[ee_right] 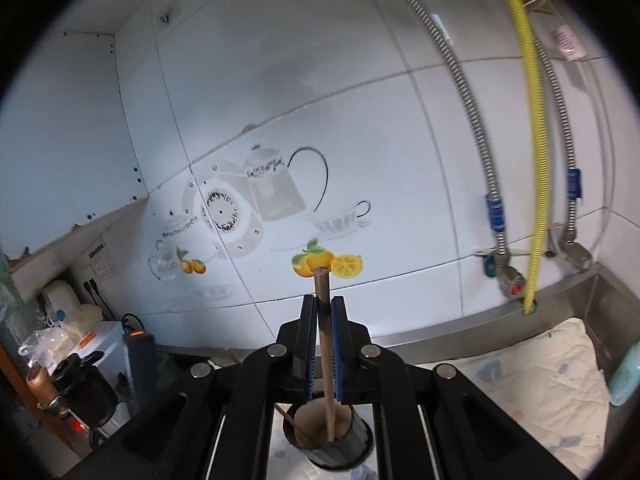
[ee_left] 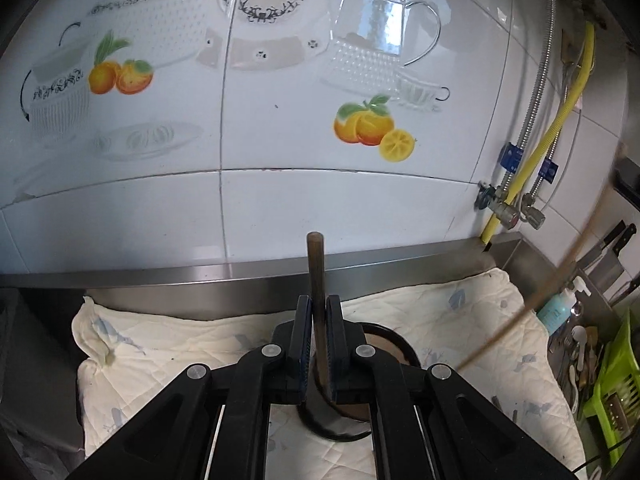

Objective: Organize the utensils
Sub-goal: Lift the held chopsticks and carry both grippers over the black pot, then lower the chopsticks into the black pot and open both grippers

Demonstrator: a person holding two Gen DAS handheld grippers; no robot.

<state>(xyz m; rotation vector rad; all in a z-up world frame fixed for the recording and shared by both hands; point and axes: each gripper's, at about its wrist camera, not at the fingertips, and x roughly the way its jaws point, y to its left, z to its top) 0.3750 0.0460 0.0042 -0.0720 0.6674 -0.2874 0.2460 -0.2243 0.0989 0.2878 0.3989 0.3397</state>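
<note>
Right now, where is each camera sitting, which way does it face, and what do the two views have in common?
Left wrist: on the left gripper, facing the tiled wall over a quilted cloth; its fingers pinch a dark stick above a cup.
Right wrist: on the right gripper, facing the same wall; its fingers pinch a pale stick standing in the cup.
Shared: wall, cup, cloth, yellow hose.
</note>
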